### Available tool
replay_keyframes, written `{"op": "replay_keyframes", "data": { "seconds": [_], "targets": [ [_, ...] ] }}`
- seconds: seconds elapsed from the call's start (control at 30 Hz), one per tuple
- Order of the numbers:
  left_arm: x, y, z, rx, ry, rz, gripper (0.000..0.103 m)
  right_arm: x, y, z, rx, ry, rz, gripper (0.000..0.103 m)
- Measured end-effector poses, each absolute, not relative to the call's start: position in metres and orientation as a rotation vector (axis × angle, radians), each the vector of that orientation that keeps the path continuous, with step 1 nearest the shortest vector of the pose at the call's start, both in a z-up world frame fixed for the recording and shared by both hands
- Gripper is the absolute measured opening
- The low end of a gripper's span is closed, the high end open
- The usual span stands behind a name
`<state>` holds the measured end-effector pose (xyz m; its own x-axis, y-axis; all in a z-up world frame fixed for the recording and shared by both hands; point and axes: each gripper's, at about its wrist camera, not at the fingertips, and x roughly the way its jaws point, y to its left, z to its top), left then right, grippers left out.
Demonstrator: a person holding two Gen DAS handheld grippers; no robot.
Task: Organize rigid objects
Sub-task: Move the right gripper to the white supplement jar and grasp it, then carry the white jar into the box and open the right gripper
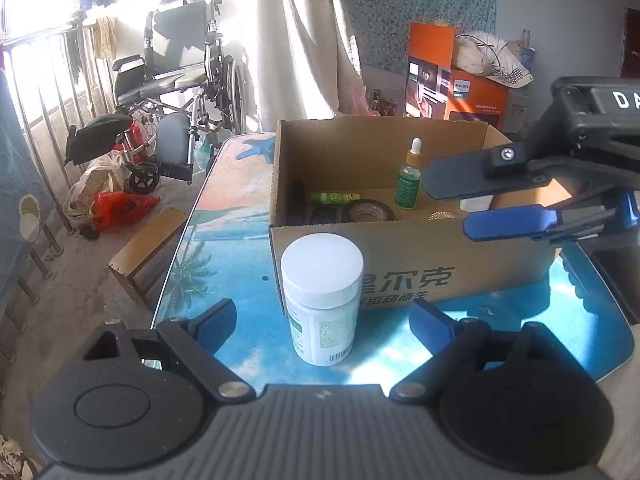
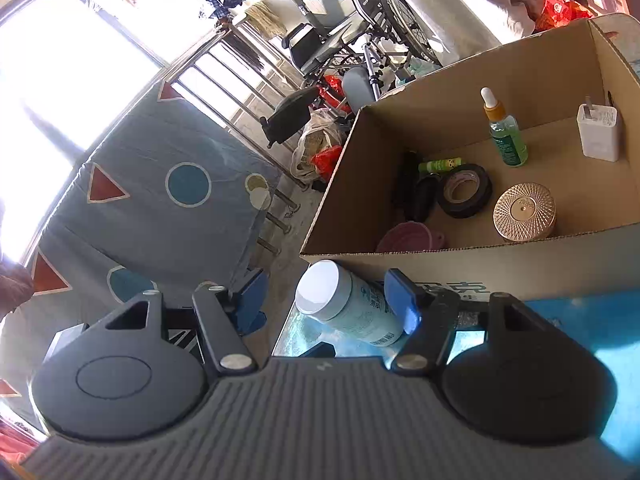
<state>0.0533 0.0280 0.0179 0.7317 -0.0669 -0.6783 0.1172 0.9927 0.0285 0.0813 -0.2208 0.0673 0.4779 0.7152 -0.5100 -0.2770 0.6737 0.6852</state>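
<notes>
A white pill bottle [image 1: 322,300] with a white cap stands upright on the beach-print table [image 1: 240,216], just in front of an open cardboard box [image 1: 404,252]. My left gripper [image 1: 324,326] is open, one finger on each side of the bottle, neither touching it. My right gripper [image 1: 450,204] hovers open over the box's right front corner with nothing between its fingers. In the right wrist view my right gripper [image 2: 325,292] frames the bottle [image 2: 344,306] below, its right finger covering part of it. The box [image 2: 440,120] holds a green dropper bottle [image 2: 506,136], a tape roll [image 2: 464,190], a gold round tin [image 2: 524,212] and a white charger [image 2: 598,132].
A green tube [image 2: 440,166], dark items and a pink piece [image 2: 408,238] lie at the box's left end. The table's left edge drops to the floor beside a wooden stool [image 1: 148,244]. A wheelchair [image 1: 180,92] stands by the window; an orange carton [image 1: 452,80] sits behind the box.
</notes>
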Motion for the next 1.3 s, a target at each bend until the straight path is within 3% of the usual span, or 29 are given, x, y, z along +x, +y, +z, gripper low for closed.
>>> {"op": "replay_keyframes", "data": {
  "seconds": [0.27,0.53,0.67,1.3],
  "targets": [
    [0.084,0.032,-0.011,0.049,0.786,-0.130,0.084,0.110,-0.179,0.043,0.520,0.927,0.634,0.056],
    [0.095,0.032,-0.022,0.034,0.809,-0.134,0.055,0.127,-0.158,0.025,0.496,0.989,0.642,0.042],
    [0.093,0.023,-0.021,0.055,0.807,-0.126,0.054,0.128,-0.159,0.023,0.499,0.991,0.637,0.035],
    [0.079,-0.019,-0.017,0.103,0.809,-0.204,0.054,0.096,-0.212,0.028,0.552,0.965,0.565,0.036]
  ]
}}
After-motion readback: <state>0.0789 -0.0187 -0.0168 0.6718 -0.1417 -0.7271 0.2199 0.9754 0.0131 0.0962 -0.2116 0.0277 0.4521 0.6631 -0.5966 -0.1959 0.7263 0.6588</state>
